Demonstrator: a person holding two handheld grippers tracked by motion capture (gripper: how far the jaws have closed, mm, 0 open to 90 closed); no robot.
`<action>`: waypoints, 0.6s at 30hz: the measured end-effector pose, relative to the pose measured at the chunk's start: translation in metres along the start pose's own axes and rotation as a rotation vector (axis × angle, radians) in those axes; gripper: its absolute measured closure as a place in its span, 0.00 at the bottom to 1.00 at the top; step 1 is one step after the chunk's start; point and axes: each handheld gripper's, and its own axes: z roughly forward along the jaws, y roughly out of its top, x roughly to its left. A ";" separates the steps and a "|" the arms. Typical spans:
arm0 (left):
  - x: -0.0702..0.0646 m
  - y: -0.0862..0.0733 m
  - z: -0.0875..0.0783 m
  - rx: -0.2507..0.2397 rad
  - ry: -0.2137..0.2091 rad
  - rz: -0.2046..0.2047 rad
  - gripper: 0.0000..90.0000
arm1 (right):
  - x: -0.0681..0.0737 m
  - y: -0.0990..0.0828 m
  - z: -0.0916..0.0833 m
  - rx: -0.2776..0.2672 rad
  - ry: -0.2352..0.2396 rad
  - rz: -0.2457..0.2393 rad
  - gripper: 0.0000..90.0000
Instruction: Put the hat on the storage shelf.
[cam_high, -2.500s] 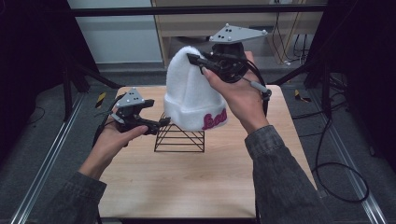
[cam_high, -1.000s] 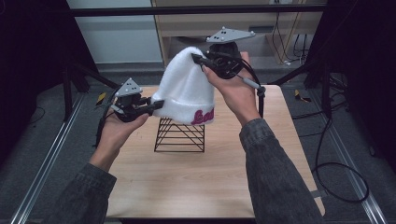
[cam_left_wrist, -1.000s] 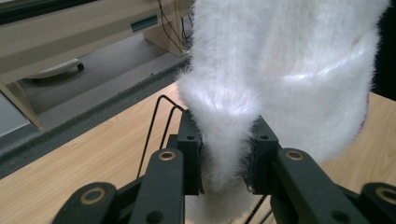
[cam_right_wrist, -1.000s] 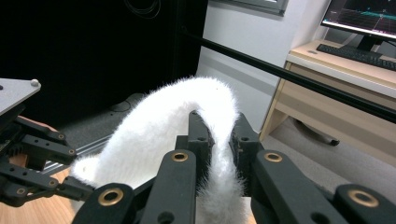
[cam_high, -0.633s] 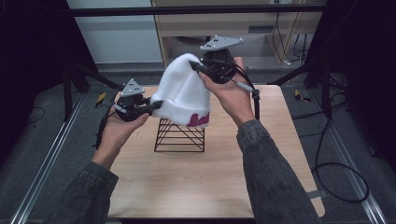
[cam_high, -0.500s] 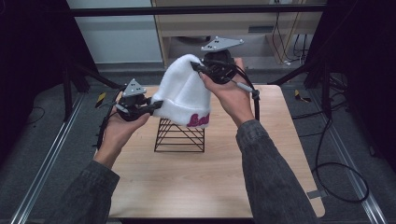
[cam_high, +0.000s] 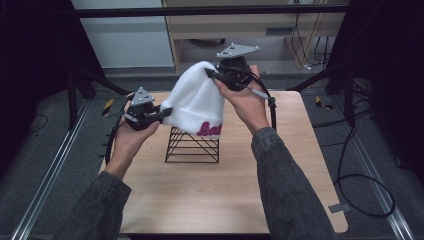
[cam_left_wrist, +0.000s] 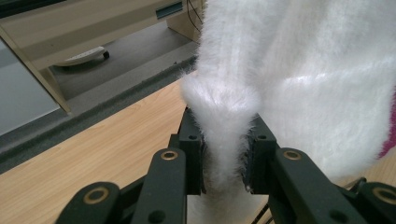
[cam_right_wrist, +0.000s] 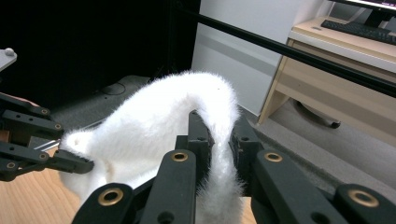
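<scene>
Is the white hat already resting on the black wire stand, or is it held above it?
Held above: both grippers clamp the white hat, and its brim hangs just over the black wire stand.

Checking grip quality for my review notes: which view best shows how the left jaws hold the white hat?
The left gripper view: the white hat has its folded edge pinched between both jaws. The high view shows the left gripper at the hat's brim, small. The right gripper view shows it from afar.

Hat's (cam_high: 197, 102) pink lettering partly cut off
</scene>
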 end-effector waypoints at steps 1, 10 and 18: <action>0.000 -0.001 -0.001 0.000 0.000 -0.001 0.81 | 0.001 0.000 0.000 -0.002 0.001 0.001 0.91; 0.003 -0.005 -0.002 -0.001 -0.003 -0.015 0.81 | 0.008 0.001 0.002 0.000 0.014 -0.008 0.91; 0.006 -0.008 -0.005 -0.001 0.004 -0.013 0.81 | 0.012 0.004 0.004 -0.002 0.025 -0.014 0.91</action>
